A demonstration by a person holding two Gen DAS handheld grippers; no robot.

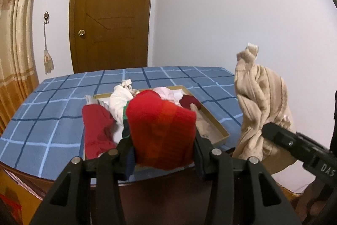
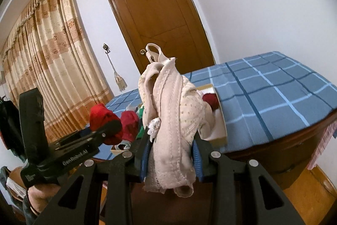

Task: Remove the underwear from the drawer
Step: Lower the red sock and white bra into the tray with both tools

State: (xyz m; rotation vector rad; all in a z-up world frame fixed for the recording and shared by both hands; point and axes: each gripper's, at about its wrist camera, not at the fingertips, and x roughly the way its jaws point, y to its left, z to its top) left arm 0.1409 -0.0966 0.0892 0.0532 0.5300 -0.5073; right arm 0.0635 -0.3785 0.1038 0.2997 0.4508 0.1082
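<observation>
My left gripper is shut on a bunched red garment, held up in front of the shallow cardboard drawer tray that lies on the blue checked table. My right gripper is shut on a beige bra, which hangs bunched between its blue pads with a strap loop sticking up. In the left wrist view the beige bra hangs at the right in the right gripper. The right wrist view shows the left gripper holding the red garment. More clothes, red, white and dark red, lie in the tray.
The table with the blue checked cloth stands against a white wall. A wooden door is behind it, and beige curtains hang at the left. A tassel hangs from a wall hook. Wooden floor shows at the lower right.
</observation>
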